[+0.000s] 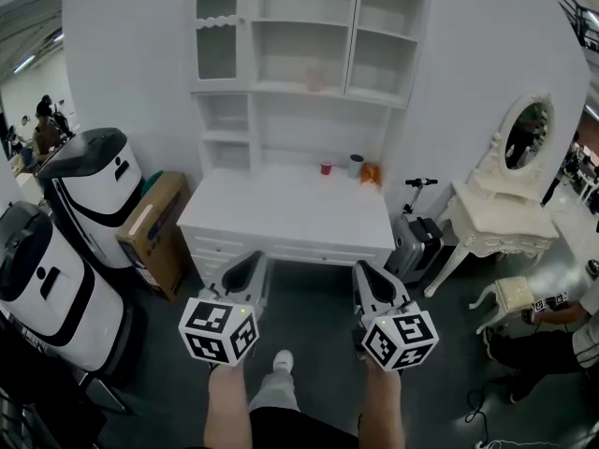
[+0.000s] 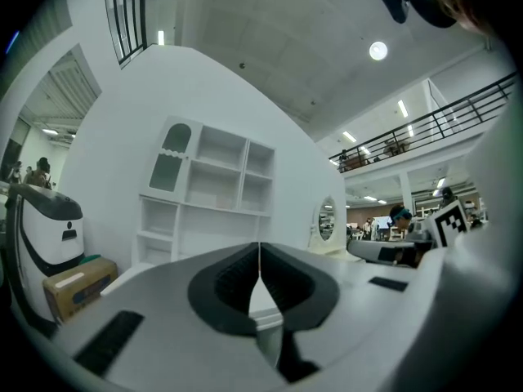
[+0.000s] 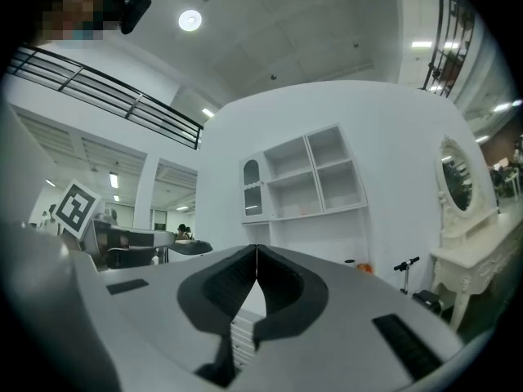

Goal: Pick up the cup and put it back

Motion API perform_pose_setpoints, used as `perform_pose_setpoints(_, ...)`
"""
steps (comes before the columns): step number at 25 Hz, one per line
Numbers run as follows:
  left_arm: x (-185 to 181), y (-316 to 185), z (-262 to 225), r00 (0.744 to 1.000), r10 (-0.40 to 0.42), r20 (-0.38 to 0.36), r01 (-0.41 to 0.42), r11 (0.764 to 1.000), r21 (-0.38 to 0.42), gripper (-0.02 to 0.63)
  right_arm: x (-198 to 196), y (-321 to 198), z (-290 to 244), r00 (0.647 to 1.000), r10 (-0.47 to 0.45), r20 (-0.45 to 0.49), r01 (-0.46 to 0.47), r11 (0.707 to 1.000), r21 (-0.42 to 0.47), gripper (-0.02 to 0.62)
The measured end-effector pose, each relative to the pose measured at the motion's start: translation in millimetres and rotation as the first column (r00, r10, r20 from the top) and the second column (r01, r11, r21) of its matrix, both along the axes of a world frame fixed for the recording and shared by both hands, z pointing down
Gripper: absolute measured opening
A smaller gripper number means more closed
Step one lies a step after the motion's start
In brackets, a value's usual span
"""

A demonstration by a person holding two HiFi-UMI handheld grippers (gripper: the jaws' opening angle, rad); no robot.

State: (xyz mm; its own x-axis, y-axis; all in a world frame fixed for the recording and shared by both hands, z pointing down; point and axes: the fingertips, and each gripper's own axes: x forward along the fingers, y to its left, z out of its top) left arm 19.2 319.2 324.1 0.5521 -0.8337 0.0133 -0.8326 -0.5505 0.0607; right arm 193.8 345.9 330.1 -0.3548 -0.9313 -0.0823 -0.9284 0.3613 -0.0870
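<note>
Left tool (image 2: 260,251), jaws apparently together, empty

The left hand-held gripper (image 2: 260,260) looks matt grey plastic; the desk (image 1: 281,209), smooth.

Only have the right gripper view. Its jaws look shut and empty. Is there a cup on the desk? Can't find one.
Observer: Yes. The head view shows a small red cup at the back of the white desk, just left of a grey container and an orange item.
Operator: Left gripper state?
Observer: The left gripper has its jaws together with nothing between them.
Operator: Anything by the desk's left end?
Observer: A cardboard box stands on the floor there.
</note>
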Motion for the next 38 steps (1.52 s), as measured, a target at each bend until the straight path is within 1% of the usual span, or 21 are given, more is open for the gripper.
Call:
perform_pose_setpoints(3, 2.4, -46.4, 6.9, 1.0, 0.006, 0.002, -0.006, 1.0, 0.008, 0.014, -4.6, -47.5, 1.9, 1.0, -0.007, -0.01, 0.007, 1.0, 0.015, 0.011)
perform_pose_setpoints(6, 2.3, -110.2, 23.9, 1.0, 0.009, -0.015, -0.009, 1.0, 0.003, 0.014, -10.0, -111.4, 15.8, 1.0, -0.013, -0.025, 0.013, 1.0, 0.013, 0.011)
perform_pose_setpoints(8, 0.2, -168.2, 33.7, 0.999, 0.011, -0.035, -0.012, 1.0, -0.023, 0.014, -12.1, -166.9, 25.1, 0.999, -0.006, -0.033, 0.006, 1.0, -0.001, 0.011)
perform_pose_setpoints(10, -3.4, -228.8, 33.6, 0.999, 0.007, -0.053, -0.009, 0.999, -0.041, 0.014, -14.8, -225.5, 25.0, 0.999, 0.0, -0.038, 0.0, 1.0, -0.011, 0.011)
perform_pose_setpoints(14, 4.7, -341.3, 7.2, 0.997, 0.041, -0.064, -0.042, 0.999, -0.018, 0.014, -15.1, -333.5, -4.2, 0.999, 0.021, -0.034, -0.02, 0.999, 0.034, 0.011)
perform_pose_setpoints(16, 13.1, -390.2, -2.4, 0.997, 0.061, -0.044, -0.061, 0.998, -0.01, 0.014, -14.5, -382.0, -13.0, 0.998, 0.038, -0.046, -0.036, 0.999, 0.037, 0.011)
perform_pose_setpoints(19, 27.9, -449.0, -7.4, 0.997, 0.064, 0.045, -0.064, 0.998, 0.009, 0.014, -8.3, -442.8, -18.2, 0.997, 0.065, -0.049, -0.064, 0.998, 0.031, 0.011)
perform_pose_setpoints(20, 34.0, -465.6, -8.4, 0.995, 0.074, 0.06, -0.075, 0.997, 0.014, 0.014, -6.0, -460.2, -18.3, 0.996, 0.071, -0.046, -0.07, 0.997, 0.03, 0.011)
perform_pose_setpoints(24, 54.4, -515.3, -4.5, 0.99, 0.137, 0.042, -0.137, 0.991, -0.001, 0.014, 4.3, -513.8, -10.2, 0.995, 0.091, -0.045, -0.09, 0.996, 0.015, 0.011)
perform_pose_setpoints(26, 59.9, -530.5, -4.9, 0.988, 0.147, 0.037, -0.147, 0.989, -0.004, 0.014, 11.5, -531.8, -11.4, 0.994, 0.1, -0.038, -0.1, 0.995, 0.014, 0.011)
perform_pose_setpoints(28, 62.7, -543.5, -8.7, 0.989, 0.145, 0.038, -0.145, 0.989, 0.003, 0.014, 16.2, -544.7, -17.2, 0.994, 0.106, -0.036, -0.105, 0.994, 0.026, 0.011)
perform_pose_setpoints(32, 67.5, -563.8, -18.7, 0.991, 0.134, 0.023, -0.134, 0.991, 0.023, 0.014, 21.5, -564.8, -26.6, 0.993, 0.105, -0.06, -0.102, 0.993, 0.056, 0.011)
perform_pose_setpoints(35, 73.9, -573.5, -27.5, 0.99, 0.138, 0.015, -0.139, 0.99, 0.037, 0.014, 33.6, -576.0, -36.4, 0.991, 0.122, -0.052, -0.118, 0.99, 0.076, 0.011)
perform_pose_setpoints(38, 75.2, -582.5, -41.0, 0.994, 0.108, 0.021, -0.109, 0.991, 0.073, 0.014, 39.3, -585.4, -49.1, 0.988, 0.13, -0.081, -0.121, 0.987, 0.103, 0.011)
